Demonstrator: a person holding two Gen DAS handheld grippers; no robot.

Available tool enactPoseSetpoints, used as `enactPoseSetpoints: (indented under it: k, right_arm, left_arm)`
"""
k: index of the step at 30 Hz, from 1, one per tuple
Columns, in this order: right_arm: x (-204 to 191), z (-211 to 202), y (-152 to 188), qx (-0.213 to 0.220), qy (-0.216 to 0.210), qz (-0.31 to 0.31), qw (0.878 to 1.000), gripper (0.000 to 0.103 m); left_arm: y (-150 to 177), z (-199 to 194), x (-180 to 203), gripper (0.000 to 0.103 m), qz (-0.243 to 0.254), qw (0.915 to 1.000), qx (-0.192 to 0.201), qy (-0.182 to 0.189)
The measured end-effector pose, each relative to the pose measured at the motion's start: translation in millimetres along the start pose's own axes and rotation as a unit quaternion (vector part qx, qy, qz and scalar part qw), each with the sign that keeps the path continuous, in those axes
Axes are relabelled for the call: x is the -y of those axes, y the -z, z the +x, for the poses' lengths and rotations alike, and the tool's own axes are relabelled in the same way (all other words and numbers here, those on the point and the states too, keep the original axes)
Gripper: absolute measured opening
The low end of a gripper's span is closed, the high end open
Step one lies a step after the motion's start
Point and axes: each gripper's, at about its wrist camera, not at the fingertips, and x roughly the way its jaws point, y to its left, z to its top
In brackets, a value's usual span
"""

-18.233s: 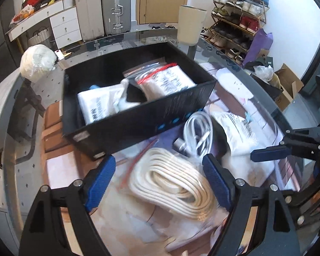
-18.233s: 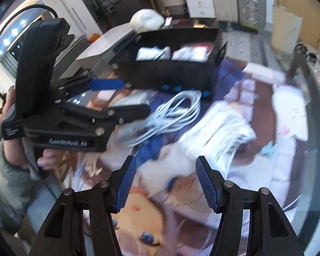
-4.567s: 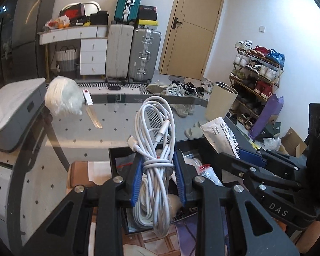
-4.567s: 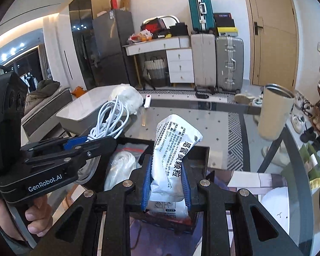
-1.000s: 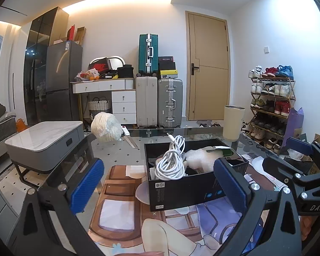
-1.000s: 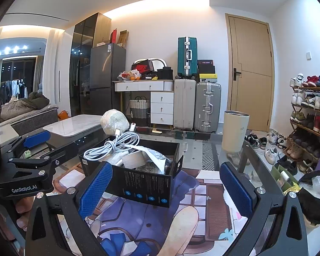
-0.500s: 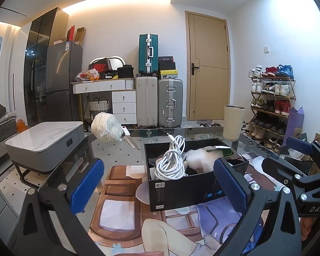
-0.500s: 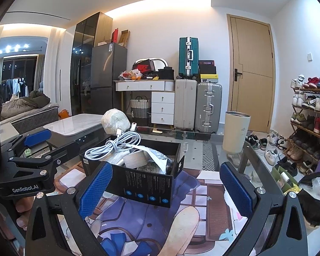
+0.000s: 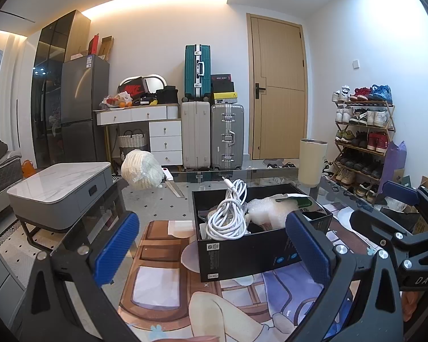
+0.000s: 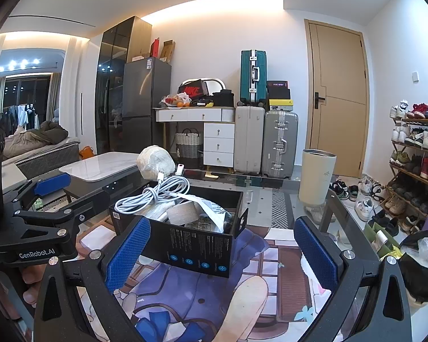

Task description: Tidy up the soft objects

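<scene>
A black box (image 9: 251, 252) (image 10: 198, 246) stands on the glass table over a printed mat. It holds a coiled white cable (image 9: 228, 216) (image 10: 154, 192), a white medicine packet (image 10: 211, 211), a pale rope coil (image 10: 182, 213) and bubble wrap (image 9: 266, 208). My left gripper (image 9: 211, 252) is open and empty, held back in front of the box. My right gripper (image 10: 221, 252) is open and empty, also short of the box. Each gripper shows in the other's view: the right one (image 9: 399, 219), the left one (image 10: 52, 196).
A white wrapped ball (image 9: 141, 169) (image 10: 155, 161) and a small stick (image 9: 171, 182) lie at the table's far side. A cream cylinder bin (image 9: 312, 161) (image 10: 316, 175) stands beyond. A grey side table (image 9: 60, 193) is left, a shoe rack (image 9: 362, 142) right.
Nothing has visibly changed over the last second. Earlier, the left gripper held the white cable and the right held the medicine packet above the box; both now lie in the box.
</scene>
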Motion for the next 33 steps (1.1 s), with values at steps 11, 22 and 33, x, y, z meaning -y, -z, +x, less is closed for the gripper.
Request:
enactPoseSetpoints:
  k: [11, 22, 33]
  right_arm:
    - [0.1, -1.2, 0.2, 0.001, -0.001, -0.002, 1.000, 0.102]
    - [2.2, -2.2, 1.1, 0.002, -0.001, -0.003, 1.000, 0.102]
    - [1.5, -2.1, 1.4, 0.002, 0.000, -0.002, 1.000, 0.102]
  left_arm:
    - [0.1, 1.7, 0.0, 0.103, 0.002, 1.0000, -0.002, 0.003]
    - [0.5, 1.5, 0.0, 0.103, 0.003, 1.0000, -0.002, 0.005]
    - [0.2, 1.3, 0.4, 0.103, 0.002, 1.0000, -0.001, 0.005]
